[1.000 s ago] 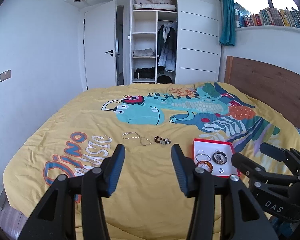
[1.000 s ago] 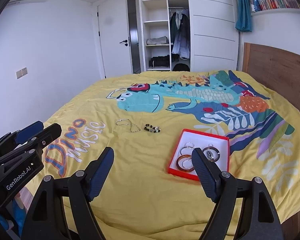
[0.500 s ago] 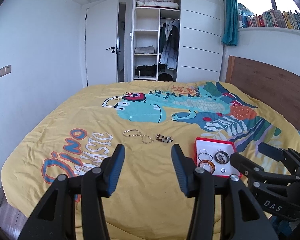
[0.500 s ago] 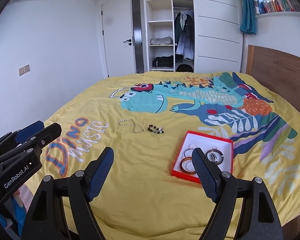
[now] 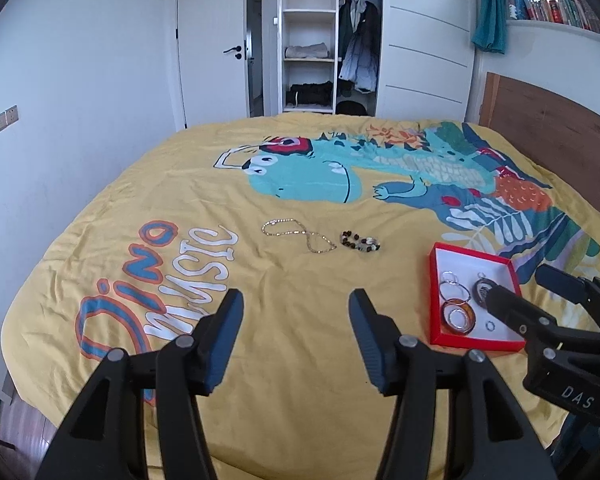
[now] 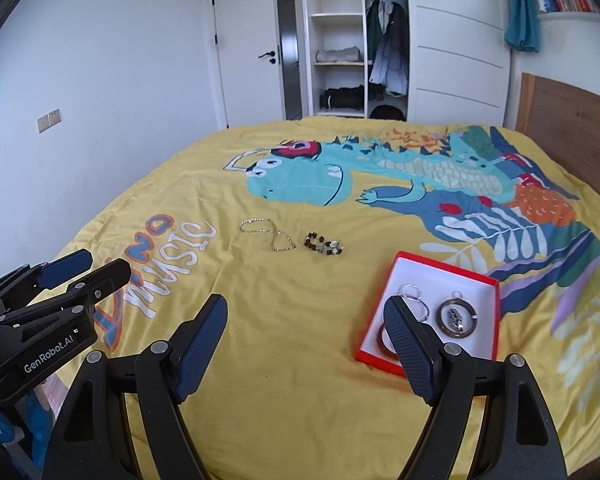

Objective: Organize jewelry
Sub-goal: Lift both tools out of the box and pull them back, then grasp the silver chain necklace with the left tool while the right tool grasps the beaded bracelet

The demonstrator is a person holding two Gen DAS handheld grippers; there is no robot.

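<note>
Jewelry, a thin gold chain (image 5: 298,234) and dark beaded bracelet (image 5: 360,241), lay on the yellow bedspread (image 5: 300,280) beside a red-rimmed tray (image 5: 434,292); left gripper (image 5: 296,336) and right gripper (image 6: 306,344) both gaped, holding nothing.

white walls (image 5: 80,80) | open wardrobe (image 5: 332,40) | wooden headboard (image 5: 548,120) | teal curtain (image 6: 522,8)

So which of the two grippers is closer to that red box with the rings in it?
Right. The right gripper hangs just short of the red box, one finger overlapping its near corner. The left gripper hovers further left, over bare yellow bedspread.
</note>
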